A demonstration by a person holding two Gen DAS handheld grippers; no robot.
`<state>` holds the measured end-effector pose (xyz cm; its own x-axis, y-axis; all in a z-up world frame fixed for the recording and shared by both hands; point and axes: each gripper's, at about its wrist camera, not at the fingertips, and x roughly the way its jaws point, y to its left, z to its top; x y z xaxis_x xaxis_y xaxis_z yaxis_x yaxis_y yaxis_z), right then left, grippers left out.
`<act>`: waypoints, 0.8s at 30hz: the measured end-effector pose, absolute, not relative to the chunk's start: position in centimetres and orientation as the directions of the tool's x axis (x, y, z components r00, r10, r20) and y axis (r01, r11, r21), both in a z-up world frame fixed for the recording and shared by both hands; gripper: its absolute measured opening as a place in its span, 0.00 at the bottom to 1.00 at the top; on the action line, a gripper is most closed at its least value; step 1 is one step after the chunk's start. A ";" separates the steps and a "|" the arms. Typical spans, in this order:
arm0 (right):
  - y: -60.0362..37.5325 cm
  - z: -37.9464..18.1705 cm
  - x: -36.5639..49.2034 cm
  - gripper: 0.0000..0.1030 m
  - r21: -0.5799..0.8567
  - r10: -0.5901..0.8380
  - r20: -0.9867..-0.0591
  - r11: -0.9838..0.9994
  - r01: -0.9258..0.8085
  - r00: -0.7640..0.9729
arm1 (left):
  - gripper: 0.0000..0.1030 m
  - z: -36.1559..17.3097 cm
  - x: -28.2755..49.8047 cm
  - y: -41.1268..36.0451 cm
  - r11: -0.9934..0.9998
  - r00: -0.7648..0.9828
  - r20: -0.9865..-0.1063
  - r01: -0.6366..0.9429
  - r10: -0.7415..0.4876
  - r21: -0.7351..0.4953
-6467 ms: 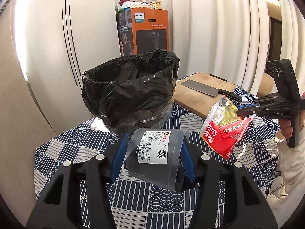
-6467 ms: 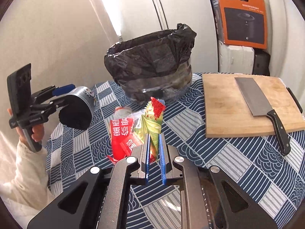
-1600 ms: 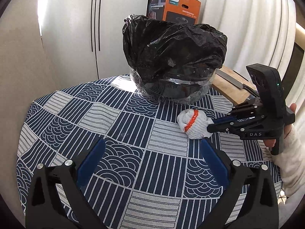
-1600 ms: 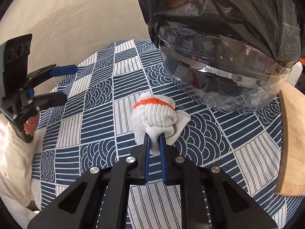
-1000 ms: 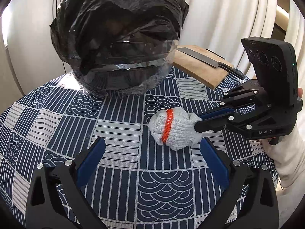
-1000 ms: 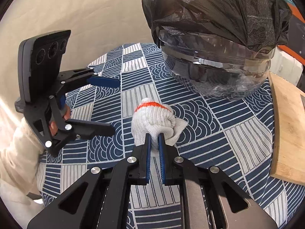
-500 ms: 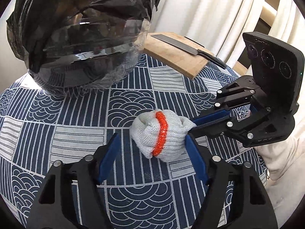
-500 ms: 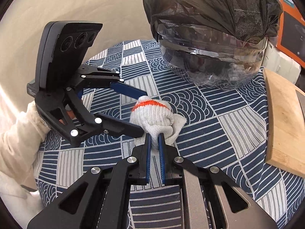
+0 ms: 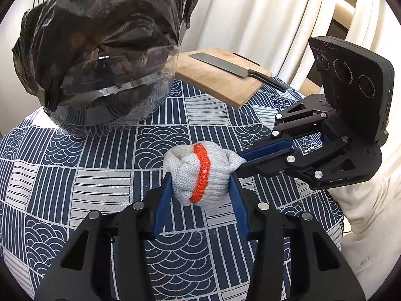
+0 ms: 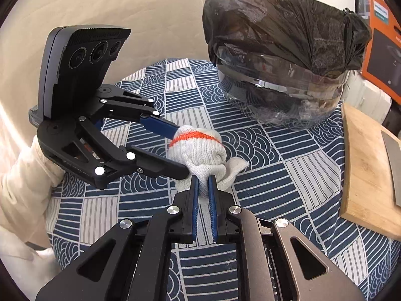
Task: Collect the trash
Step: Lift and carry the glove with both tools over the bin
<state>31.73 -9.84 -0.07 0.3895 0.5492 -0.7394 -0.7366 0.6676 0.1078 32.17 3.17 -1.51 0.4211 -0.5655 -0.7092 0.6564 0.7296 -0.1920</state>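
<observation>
A balled-up white knit glove (image 9: 200, 173) with an orange cuff band is held just above a table covered in a navy-and-white patterned cloth (image 9: 100, 188), gripped from two sides at once. The left gripper (image 9: 200, 190) has its blue-padded jaws pressed against either flank of the bundle, while the right gripper (image 10: 203, 188) has its jaws nearly together, pinching a fold of the glove's fabric at its near end; in the left wrist view the right gripper comes in from the right, and in the right wrist view the left one comes in from the left. Behind the glove stands a clear bin lined with a black trash bag (image 10: 280, 47). Off to the side, a cleaver (image 9: 233, 67) lies on a wooden cutting board (image 9: 213, 80), with white curtains (image 9: 263, 17) hanging beyond.
</observation>
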 end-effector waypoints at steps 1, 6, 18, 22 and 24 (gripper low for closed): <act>-9.8 0.3 31.5 0.07 0.099 0.549 -0.736 0.666 -0.739 0.396 | 0.45 -1.1 31.9 3.3 0.732 0.430 -0.705 0.656 -0.563 -0.185; -9.4 2.2 30.3 0.07 0.055 0.556 -0.710 0.655 -0.753 0.431 | 0.45 0.8 30.4 4.0 0.746 0.482 -0.681 0.650 -0.552 -0.144; -8.4 8.1 28.7 0.07 -0.039 0.583 -0.620 0.646 -0.762 0.526 | 0.45 7.1 28.0 5.7 0.785 0.595 -0.625 0.618 -0.505 -0.046; -8.2 10.0 28.5 0.07 -0.075 0.589 -0.581 0.649 -0.757 0.562 | 0.44 8.9 27.9 5.2 0.785 0.640 -0.592 0.619 -0.489 0.021; -8.2 11.0 28.4 0.07 -0.090 0.593 -0.559 0.651 -0.753 0.580 | 0.45 10.0 27.9 5.3 0.785 0.656 -0.578 0.618 -0.486 0.042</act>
